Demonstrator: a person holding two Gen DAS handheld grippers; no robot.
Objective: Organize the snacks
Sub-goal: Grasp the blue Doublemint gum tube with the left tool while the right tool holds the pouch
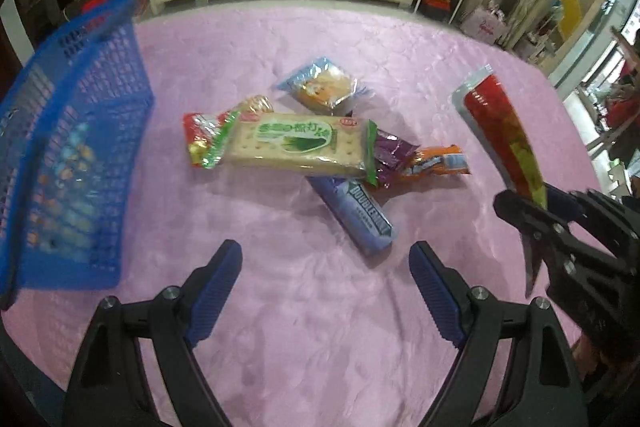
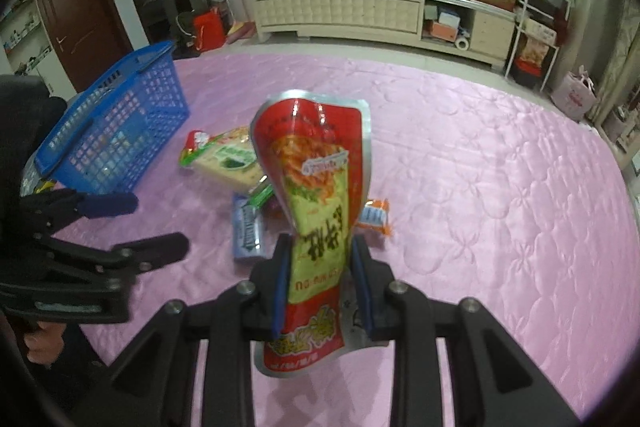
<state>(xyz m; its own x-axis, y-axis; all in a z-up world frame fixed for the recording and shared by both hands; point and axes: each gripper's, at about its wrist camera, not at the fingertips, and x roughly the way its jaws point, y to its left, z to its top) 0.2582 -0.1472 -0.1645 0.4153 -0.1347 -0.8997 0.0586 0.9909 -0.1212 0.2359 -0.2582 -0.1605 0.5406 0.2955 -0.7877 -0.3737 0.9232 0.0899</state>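
My right gripper point(image 2: 320, 251) is shut on a red and yellow snack pouch point(image 2: 316, 187) and holds it upright above the pink cloth; the pouch also shows in the left wrist view point(image 1: 500, 131). My left gripper point(image 1: 324, 267) is open and empty, just short of a pile of snacks: a green cracker pack point(image 1: 298, 143), a blue Doublemint gum pack point(image 1: 356, 215), a purple wrapper point(image 1: 390, 155), an orange packet point(image 1: 440, 161) and a clear cake packet point(image 1: 324, 85). A blue mesh basket point(image 1: 72, 155) stands at the left, with some packets inside.
The pink quilted cloth point(image 2: 500, 195) covers the whole surface. A white low cabinet point(image 2: 380, 15) stands beyond the far edge. A dark wooden door point(image 2: 76, 7) is at the back left.
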